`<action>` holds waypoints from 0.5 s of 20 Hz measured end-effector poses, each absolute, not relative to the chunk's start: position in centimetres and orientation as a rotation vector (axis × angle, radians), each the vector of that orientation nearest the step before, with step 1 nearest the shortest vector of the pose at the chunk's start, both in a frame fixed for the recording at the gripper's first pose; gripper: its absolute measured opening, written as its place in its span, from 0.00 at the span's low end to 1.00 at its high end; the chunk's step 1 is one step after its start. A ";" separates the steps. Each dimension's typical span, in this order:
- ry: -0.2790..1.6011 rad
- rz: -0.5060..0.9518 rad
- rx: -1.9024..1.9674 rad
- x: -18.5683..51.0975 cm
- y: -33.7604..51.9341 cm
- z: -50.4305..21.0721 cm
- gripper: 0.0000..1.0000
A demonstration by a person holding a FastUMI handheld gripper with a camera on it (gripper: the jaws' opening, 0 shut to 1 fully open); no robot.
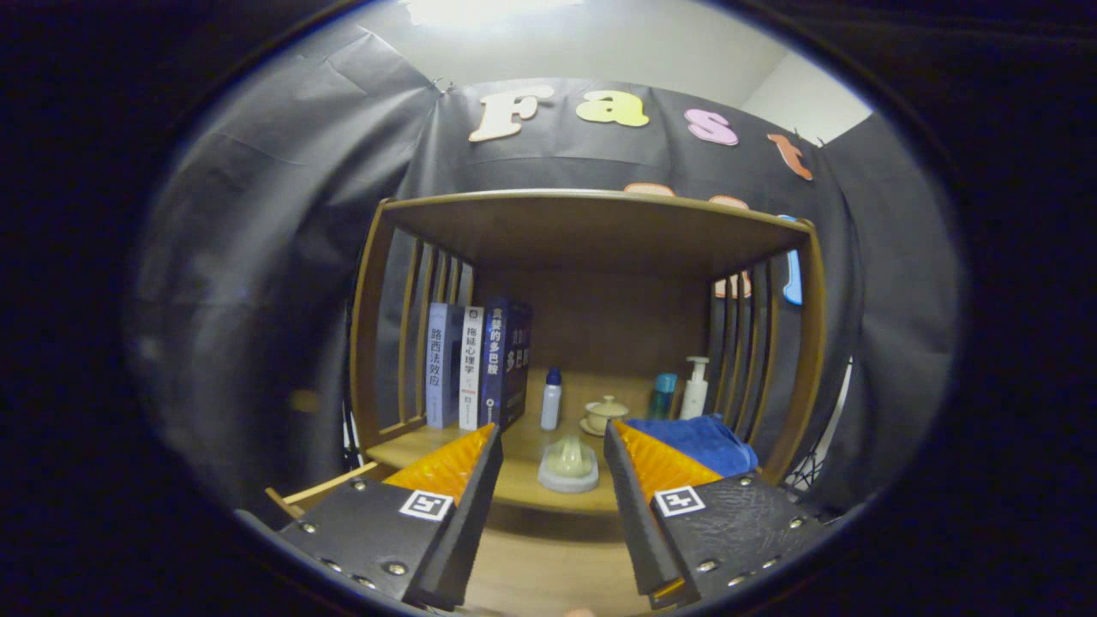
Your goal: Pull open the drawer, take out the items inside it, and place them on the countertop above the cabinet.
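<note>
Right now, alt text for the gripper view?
Open gripper faces a wooden shelf, fingers apart with nothing between them. On its countertop: books, small bottle, lidded cup, clear lid, blue towel, pump bottle.

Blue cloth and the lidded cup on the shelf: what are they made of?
The blue cloth looks like soft terry fabric, matte and folded in rumpled layers. The lidded cup seems glazed ceramic, pale with a faint sheen. The gripper is open, holding nothing.
</note>
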State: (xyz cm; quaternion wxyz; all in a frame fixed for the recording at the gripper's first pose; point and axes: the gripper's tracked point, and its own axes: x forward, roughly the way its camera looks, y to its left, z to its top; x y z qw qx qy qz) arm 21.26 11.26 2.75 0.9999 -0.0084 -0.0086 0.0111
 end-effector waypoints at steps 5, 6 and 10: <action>0.027 -0.032 -0.025 14.8 10.7 -1.3 0.60; 0.027 -0.024 -0.010 14.1 11.3 -1.7 0.56; 0.083 0.023 0.033 12.2 12.6 -4.5 0.57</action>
